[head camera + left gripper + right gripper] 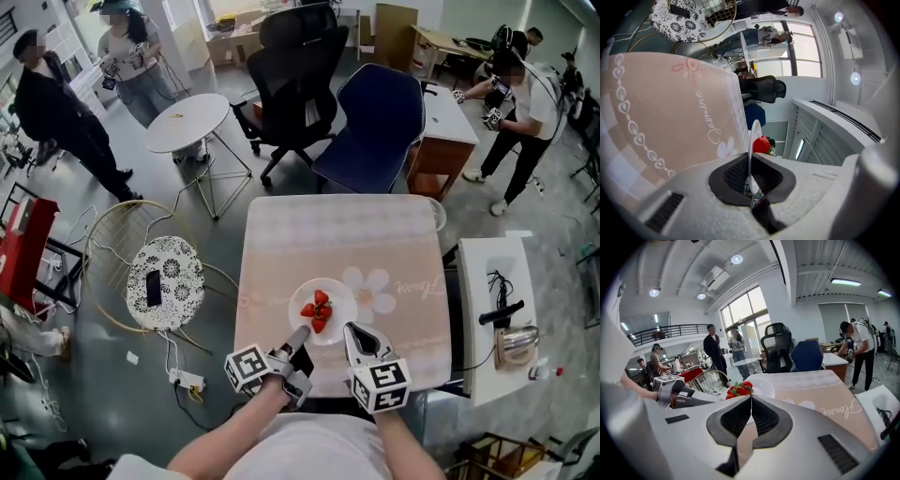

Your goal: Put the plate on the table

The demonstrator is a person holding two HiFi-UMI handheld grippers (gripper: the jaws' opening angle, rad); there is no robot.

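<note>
A white plate (330, 292) carrying several strawberries (318, 310) is over the near middle of the pink-clothed table (375, 234); whether it rests on the cloth cannot be told. My left gripper (300, 335) is shut on the plate's near-left rim. In the left gripper view the plate (753, 133) stands edge-on between the jaws of the left gripper (751, 160), a strawberry (761, 144) just past them. My right gripper (349, 330) sits by the near-right rim, shut with nothing between its fingers. From the right gripper (751, 398), the plate (764, 386) and strawberries (739, 389) lie just ahead.
A blue chair (373, 127) and a black office chair (295, 80) stand at the table's far edge. A white side table (473, 281) with a black tool is at the right. A patterned round stool (178, 281) with a phone is at the left. People stand farther off.
</note>
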